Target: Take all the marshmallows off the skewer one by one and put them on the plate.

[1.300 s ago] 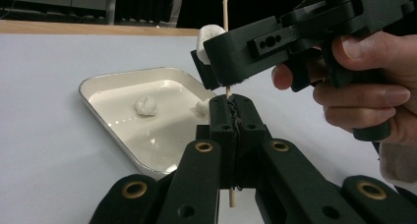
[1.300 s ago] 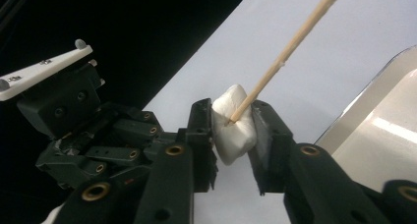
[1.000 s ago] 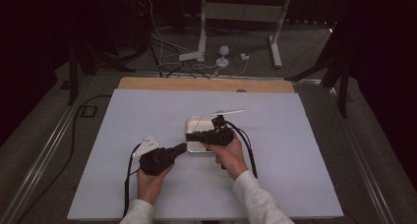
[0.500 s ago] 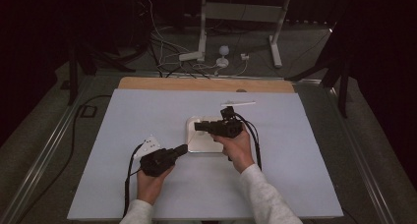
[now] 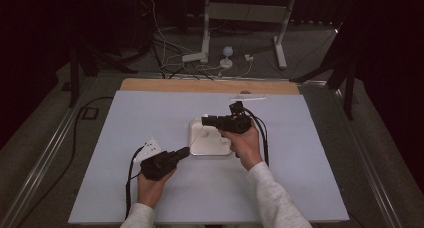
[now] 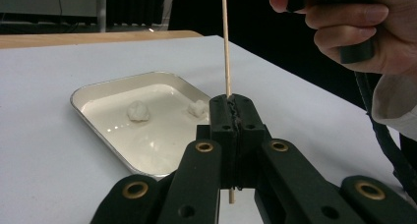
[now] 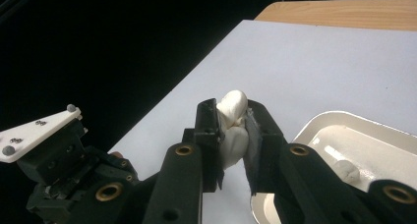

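Marshmallow [image 7: 232, 130] is pinched between the jaws of the right gripper [image 5: 212, 121], raised above the white tray [image 5: 196, 147]. Thin wooden skewer [image 6: 226, 47] is clamped upright in the closed jaws of the left gripper [image 6: 231, 118], just beside the tray's near edge. Two more white pieces [image 6: 138, 111] are left in the tray.

Risks, as judged:
- Soft piece is squeezed hard; it could be deformed or stuck to the pads.
- Skewer is thin; it could be bent or snapped by an off-axis push.
- Tip could be missed if alignment is off, so the piece is torn sideways.
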{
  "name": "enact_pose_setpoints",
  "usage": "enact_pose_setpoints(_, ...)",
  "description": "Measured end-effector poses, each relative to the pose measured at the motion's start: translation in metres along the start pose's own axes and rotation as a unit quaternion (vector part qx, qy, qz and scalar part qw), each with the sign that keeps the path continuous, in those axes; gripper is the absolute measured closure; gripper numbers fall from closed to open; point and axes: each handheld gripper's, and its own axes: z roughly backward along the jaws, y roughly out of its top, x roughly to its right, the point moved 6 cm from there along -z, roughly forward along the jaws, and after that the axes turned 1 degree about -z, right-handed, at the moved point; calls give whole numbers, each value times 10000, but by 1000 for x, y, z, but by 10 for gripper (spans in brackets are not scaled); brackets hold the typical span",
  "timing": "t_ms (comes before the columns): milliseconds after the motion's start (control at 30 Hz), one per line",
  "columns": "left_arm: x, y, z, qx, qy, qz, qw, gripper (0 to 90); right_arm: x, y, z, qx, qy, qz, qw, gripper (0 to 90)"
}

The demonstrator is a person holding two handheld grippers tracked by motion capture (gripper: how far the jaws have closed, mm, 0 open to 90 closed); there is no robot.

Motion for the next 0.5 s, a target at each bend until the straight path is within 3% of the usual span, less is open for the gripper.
enact_pose_setpoints(400, 0, 1, 2, 15, 19, -46, 10000, 900, 3, 7, 2, 84, -33, 24, 10000, 783)
enact_pose_setpoints(500, -1, -2, 3, -114, 71, -111, 9998, 900, 5, 8, 4, 126, -90, 28, 9999, 786)
